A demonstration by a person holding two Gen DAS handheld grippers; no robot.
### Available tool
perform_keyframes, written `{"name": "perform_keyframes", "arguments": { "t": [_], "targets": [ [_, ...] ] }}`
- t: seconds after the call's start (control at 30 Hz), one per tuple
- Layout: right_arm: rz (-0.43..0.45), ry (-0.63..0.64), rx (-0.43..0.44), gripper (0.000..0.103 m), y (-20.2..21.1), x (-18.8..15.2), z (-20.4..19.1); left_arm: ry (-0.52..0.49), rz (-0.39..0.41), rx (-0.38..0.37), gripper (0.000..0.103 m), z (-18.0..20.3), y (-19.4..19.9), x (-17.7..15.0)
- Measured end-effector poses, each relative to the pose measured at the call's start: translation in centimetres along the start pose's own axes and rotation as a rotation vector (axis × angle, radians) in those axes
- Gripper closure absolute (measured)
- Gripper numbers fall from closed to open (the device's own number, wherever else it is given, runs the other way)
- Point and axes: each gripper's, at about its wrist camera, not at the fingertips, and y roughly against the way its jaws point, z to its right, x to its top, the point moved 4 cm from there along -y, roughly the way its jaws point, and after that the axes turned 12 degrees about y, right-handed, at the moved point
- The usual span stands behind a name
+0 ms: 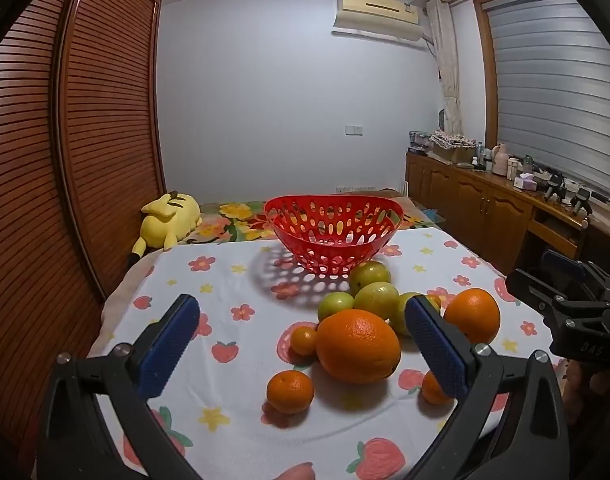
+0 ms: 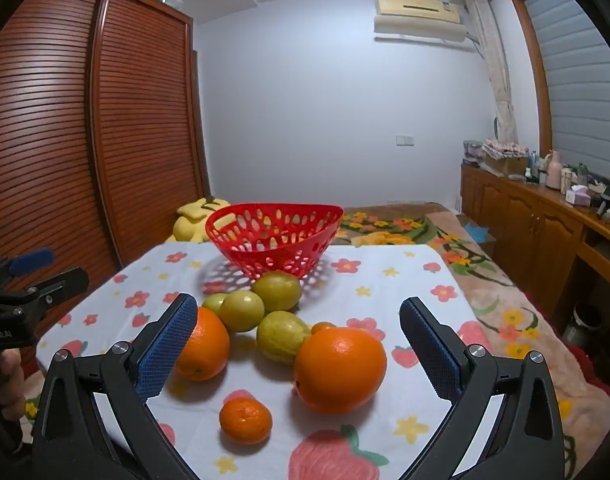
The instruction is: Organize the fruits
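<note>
- Step in hand: judged from the layout, you are at the start. No fruit can be made out in the basket, though its floor is only partly visible, and every visible fruit lies on the cloth in front of it.
- Fruit: two oranges, one near the left gripper and one further right; four green fruits clustered between the oranges and the basket; several mandarins, one nearest the left gripper and one nearest the right.
- Left gripper: fingers wide apart, holding nothing, low over the cloth, aimed at the basket; the near orange sits between its fingers in this view.
- Right gripper: fingers likewise spread and empty, level with its partner; the other orange lies just ahead, inside the gap.
- Next move, as a judgement: you would lower one gripper around its orange, close across the widest part, then lift and carry it over the basket rim.
- Caution: round fruit may roll if you nudge a neighbour; the green cluster sits touching.
</note>
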Motion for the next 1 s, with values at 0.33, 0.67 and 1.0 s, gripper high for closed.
{"name": "perform_keyframes", "arguments": {
  "t": [0.33,0.67,1.0],
  "targets": [
    [0.001,0.002,-0.003,0.0,-0.1,-0.16,-0.47,-0.003,0.002,-0.003,0.0,-0.02,0.18,0.25],
    [0.002,0.005,-0.005,0.0,-0.06,-0.06,-0.49,-0.004,0.004,-0.002,0.0,0.02,0.19,0.12],
    [0.0,0.011,-0.003,0.0,-0.12,0.47,-0.77,-0.004,0.006,-0.002,0.0,0.05,0.22,0.09]
  ]
}}
